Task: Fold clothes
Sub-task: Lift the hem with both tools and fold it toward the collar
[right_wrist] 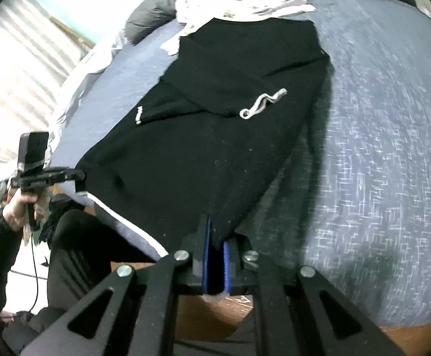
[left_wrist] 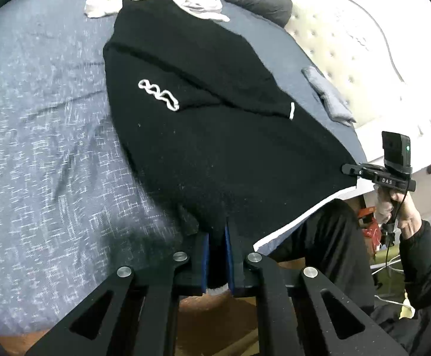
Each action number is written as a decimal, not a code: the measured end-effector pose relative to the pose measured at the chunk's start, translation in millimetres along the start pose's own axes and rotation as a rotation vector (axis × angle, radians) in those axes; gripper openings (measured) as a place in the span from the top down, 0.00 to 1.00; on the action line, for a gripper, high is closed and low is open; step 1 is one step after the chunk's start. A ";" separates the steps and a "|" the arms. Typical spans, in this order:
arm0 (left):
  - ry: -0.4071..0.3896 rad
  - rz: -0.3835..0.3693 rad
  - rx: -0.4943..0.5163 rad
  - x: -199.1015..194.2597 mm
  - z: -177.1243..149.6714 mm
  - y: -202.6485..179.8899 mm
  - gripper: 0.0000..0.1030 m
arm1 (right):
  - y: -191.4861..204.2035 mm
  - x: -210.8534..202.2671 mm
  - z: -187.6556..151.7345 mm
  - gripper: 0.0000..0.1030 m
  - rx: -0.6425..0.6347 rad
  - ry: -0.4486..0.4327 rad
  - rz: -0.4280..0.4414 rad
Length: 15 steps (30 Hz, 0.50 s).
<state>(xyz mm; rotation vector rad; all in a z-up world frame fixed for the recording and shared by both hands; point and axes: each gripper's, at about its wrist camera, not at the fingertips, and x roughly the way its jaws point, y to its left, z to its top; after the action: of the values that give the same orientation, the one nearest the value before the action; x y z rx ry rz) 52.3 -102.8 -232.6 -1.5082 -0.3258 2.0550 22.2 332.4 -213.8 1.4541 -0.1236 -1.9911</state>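
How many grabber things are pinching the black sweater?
2. The left hand-held gripper pinches one bottom corner of the black knit sweater; the right hand-held gripper pinches the other bottom corner.

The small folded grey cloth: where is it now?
In the left wrist view, the small folded grey cloth lies on the blue bedspread edge, right of the black sweater, beside the tufted headboard.

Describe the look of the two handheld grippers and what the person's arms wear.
Both grippers are matte black with silver pivot bolts and blue-lined fingers. The right gripper carries a boxy black camera with a green light, white "DAS" lettering and a dangling black cable. Both arms wear black sleeves.
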 end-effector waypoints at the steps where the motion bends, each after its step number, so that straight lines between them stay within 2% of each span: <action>1: -0.003 0.001 0.008 -1.2 -0.6 -5.9 0.91 | 2.7 -3.5 -2.1 0.94 -0.006 -0.003 0.006; 5: -0.005 -0.002 0.037 -27.7 -15.5 -11.1 0.91 | 16.2 -21.5 -9.6 0.94 -0.045 -0.009 0.026; 15: -0.023 -0.023 0.070 -60.9 -53.4 -33.6 0.91 | 53.6 -49.2 -34.8 0.94 -0.124 0.014 0.079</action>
<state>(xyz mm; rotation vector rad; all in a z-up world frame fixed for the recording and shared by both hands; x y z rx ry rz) 124.6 -117.3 -185.2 -1.4339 -0.2762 2.0463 84.9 328.3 -163.3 1.3630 -0.0502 -1.8906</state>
